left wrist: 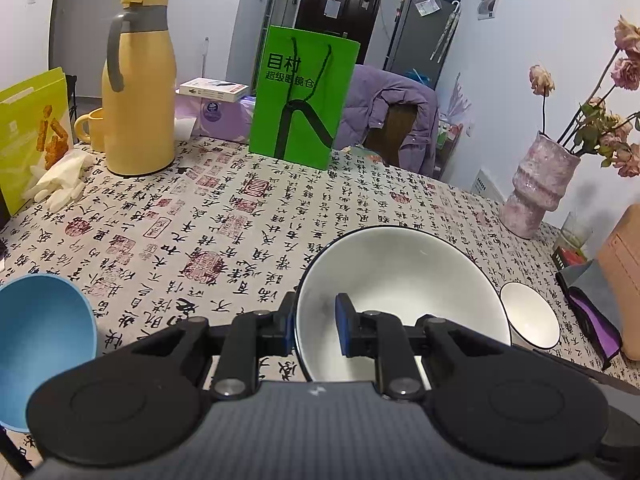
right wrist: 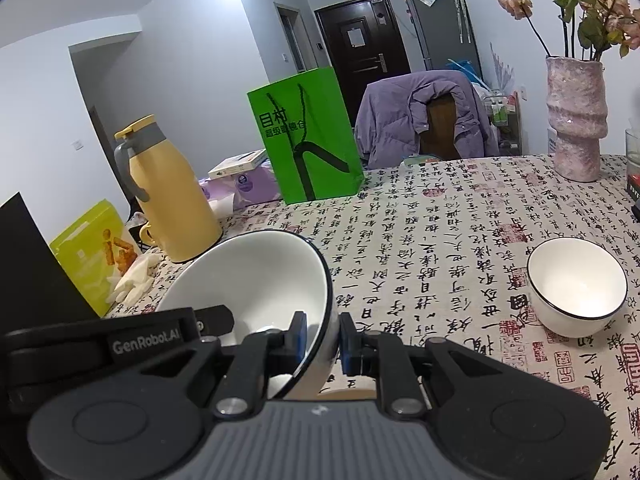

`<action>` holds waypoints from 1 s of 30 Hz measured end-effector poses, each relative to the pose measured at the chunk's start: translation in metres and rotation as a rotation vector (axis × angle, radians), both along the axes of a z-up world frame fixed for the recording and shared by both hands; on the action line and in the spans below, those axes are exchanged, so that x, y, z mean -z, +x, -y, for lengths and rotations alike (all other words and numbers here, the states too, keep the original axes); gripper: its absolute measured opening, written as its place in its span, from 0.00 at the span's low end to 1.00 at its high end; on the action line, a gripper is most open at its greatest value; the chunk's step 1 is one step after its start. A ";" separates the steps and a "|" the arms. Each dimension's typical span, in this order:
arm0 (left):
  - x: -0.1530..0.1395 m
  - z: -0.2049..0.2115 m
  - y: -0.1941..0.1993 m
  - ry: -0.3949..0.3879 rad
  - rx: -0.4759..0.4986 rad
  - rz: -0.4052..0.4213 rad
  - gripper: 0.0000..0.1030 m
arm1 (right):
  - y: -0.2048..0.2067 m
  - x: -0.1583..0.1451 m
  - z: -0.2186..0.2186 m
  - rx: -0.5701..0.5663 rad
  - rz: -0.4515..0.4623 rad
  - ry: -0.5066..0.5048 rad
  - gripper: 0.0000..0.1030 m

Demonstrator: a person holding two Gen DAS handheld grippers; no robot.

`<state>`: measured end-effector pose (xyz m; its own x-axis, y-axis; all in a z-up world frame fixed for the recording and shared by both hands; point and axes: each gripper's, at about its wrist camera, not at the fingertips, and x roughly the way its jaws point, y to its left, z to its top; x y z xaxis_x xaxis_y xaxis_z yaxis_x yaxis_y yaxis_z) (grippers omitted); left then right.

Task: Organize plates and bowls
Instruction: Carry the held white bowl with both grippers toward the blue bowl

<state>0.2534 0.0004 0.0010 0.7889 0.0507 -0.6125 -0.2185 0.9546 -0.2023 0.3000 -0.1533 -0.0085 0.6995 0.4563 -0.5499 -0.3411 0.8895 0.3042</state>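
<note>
A large white bowl with a dark rim (left wrist: 400,272) (right wrist: 256,276) is gripped from both sides and tilts above the tablecloth. My left gripper (left wrist: 316,328) is shut on its left rim, one blue pad inside and one outside. On the opposite rim my right gripper (right wrist: 323,340) is shut the same way. The left gripper's black housing (right wrist: 100,344) shows at the left of the right wrist view. A small white bowl (left wrist: 528,316) (right wrist: 576,284) stands on the table to the right. At the table's left front stands a blue bowl (left wrist: 40,344).
A yellow thermos (left wrist: 138,92) (right wrist: 176,196), a green paper bag (left wrist: 302,96) (right wrist: 308,136) and a pink vase with dried roses (left wrist: 540,192) (right wrist: 576,116) stand along the far side. White gloves (left wrist: 60,184) and a yellow-green box (left wrist: 32,128) lie far left. A purple pouch (left wrist: 592,312) lies at the right.
</note>
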 end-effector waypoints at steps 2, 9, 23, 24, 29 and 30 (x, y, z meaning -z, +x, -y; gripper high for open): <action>0.000 -0.003 -0.002 -0.003 -0.003 0.003 0.19 | -0.002 0.000 -0.003 -0.003 0.001 -0.001 0.16; -0.001 -0.014 -0.010 -0.007 -0.012 0.013 0.19 | -0.006 -0.002 -0.014 -0.011 0.007 -0.003 0.16; -0.001 -0.033 -0.020 -0.018 -0.034 0.022 0.19 | -0.013 -0.001 -0.034 -0.029 0.010 -0.004 0.16; -0.001 -0.034 -0.021 -0.019 -0.035 0.023 0.19 | -0.013 -0.001 -0.035 -0.030 0.010 -0.004 0.16; -0.001 -0.042 -0.023 -0.026 -0.043 0.029 0.19 | -0.015 -0.002 -0.042 -0.037 0.013 -0.008 0.16; -0.001 -0.044 -0.024 -0.027 -0.045 0.030 0.19 | -0.015 -0.003 -0.044 -0.038 0.014 -0.009 0.16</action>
<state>0.2294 0.0442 0.0020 0.8043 0.0703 -0.5901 -0.2541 0.9383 -0.2347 0.2846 -0.1097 -0.0060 0.6894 0.4780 -0.5443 -0.3788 0.8784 0.2915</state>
